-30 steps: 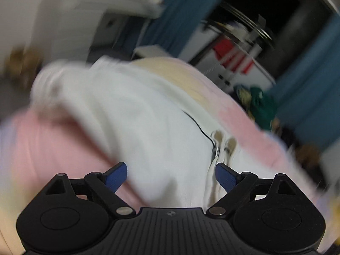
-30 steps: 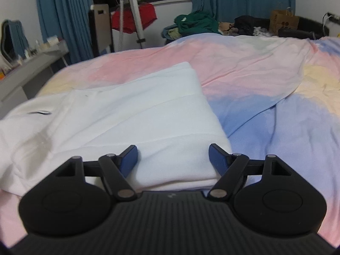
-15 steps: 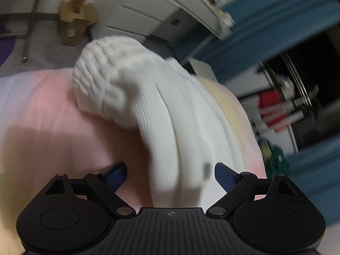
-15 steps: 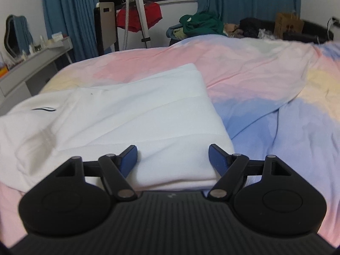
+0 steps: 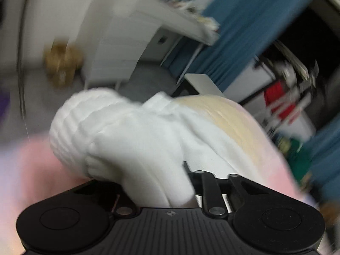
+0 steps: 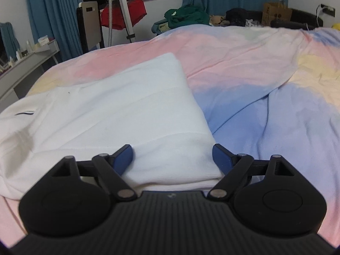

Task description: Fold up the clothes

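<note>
Now the left gripper (image 5: 170, 191) is clamping down on a bunched fold of the white garment (image 5: 136, 144); its jaws have just been closing, and thick ribbed fabric is filling the space between them, swelling up and over the fingers so the blue pads are hidden. That view is smearing with blur, so nothing readable is coming through there. Behind the cloth, a white desk (image 5: 131, 42) and blue curtains (image 5: 244, 31) are streaking past.

Over on the right wrist view, the right gripper (image 6: 173, 159) is hanging with its jaws spread wide, having just been opening further. One blue pad (image 6: 124, 156) is sitting on the folded cloth, and the other one is just at the cloth's right edge, but neither is pinching anything. The garment is lying on the pastel bedsheet (image 6: 265, 110), folded into a neat slab on the right and rumpled toward the left, where a short dark stripe (image 6: 25, 113) is showing on the fabric. Far back, a brown paper bag (image 6: 276, 13) is carrying a dark printed mark, too small to read. A green heap of clothes (image 6: 187, 17) is sitting beyond the bed.
</note>
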Available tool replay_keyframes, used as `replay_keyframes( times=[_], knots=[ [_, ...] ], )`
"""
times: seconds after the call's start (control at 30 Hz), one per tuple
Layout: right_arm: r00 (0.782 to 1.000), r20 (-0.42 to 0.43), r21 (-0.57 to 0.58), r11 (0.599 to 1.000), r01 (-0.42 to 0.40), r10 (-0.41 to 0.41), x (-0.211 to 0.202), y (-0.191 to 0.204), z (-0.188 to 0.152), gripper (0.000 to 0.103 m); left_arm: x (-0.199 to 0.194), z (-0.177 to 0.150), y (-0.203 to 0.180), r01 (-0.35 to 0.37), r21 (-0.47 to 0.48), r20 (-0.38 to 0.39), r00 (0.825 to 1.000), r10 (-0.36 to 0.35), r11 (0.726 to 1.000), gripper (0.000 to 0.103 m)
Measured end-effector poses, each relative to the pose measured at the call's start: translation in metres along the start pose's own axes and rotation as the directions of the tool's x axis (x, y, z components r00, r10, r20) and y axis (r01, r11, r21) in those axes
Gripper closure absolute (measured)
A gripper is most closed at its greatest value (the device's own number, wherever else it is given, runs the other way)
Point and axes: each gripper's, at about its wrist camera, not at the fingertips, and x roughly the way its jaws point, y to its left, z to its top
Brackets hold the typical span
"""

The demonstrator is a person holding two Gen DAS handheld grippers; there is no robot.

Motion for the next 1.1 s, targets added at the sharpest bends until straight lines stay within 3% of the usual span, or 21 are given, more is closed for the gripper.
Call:
replay_keyframes(
  times=[0.07, 0.13, 0.23, 0.33, 0.5, 0.57, 0.63, 0.7, 0.87, 0.97, 1.1],
  knots=[
    [1.0, -0.01, 0.021, 1.0, -0.013, 0.013, 0.001, -0.004, -0.001, 0.017, -0.018, 0.001, -0.035, -0.033, 0.153, 0.079, 0.997, 0.021, 0.988, 0.091],
    [1.0, -0.019, 0.035, 0.999, -0.014, 0.015, 0.0, -0.006, 0.0, 0.017, -0.04, -0.003, -0.07, -0.042, 0.261, 0.17, 0.985, -0.003, 0.964, 0.092],
    [0.999, -0.038, 0.066, 0.998, -0.009, 0.012, -0.004, -0.006, 0.006, 0.017, -0.073, -0.014, -0.129, -0.05, 0.394, 0.286, 0.956, -0.07, 0.918, 0.093],
    [0.998, -0.048, 0.122, 0.992, -0.027, 0.033, -0.012, -0.011, 0.01, 0.018, -0.097, -0.037, -0.191, -0.02, 0.48, 0.352, 0.92, -0.172, 0.877, 0.093],
    [0.998, 0.008, 0.255, 0.964, -0.069, 0.069, -0.033, -0.039, 0.02, 0.018, -0.121, -0.13, -0.281, -0.021, 0.59, 0.455, 0.835, -0.311, 0.807, 0.092],
    [0.998, 0.031, 0.315, 0.947, -0.056, 0.049, -0.038, -0.055, 0.024, 0.018, -0.116, -0.175, -0.305, -0.009, 0.636, 0.453, 0.813, -0.364, 0.771, 0.092],
    [0.998, 0.049, 0.374, 0.926, -0.046, 0.029, -0.042, -0.071, 0.027, 0.018, -0.103, -0.219, -0.323, 0.001, 0.69, 0.419, 0.815, -0.4, 0.724, 0.09],
    [0.998, 0.061, 0.434, 0.9, -0.044, 0.019, -0.042, -0.087, 0.027, 0.018, -0.089, -0.261, -0.332, 0.013, 0.746, 0.365, 0.828, -0.425, 0.666, 0.089],
    [0.995, 0.077, 0.535, 0.841, -0.088, 0.055, -0.034, -0.109, 0.024, 0.018, -0.05, -0.335, -0.345, 0.008, 0.872, 0.211, 0.896, -0.39, 0.489, 0.086],
    [0.986, 0.093, 0.565, 0.809, -0.164, 0.136, -0.027, -0.11, 0.025, 0.018, -0.045, -0.352, -0.348, -0.061, 0.895, 0.245, 0.896, -0.37, 0.443, 0.077],
    [0.959, 0.148, 0.589, 0.758, -0.281, 0.24, -0.026, -0.11, 0.027, 0.016, -0.052, -0.341, -0.348, -0.042, 0.904, 0.204, 0.917, -0.343, 0.425, 0.034]
  ],
)
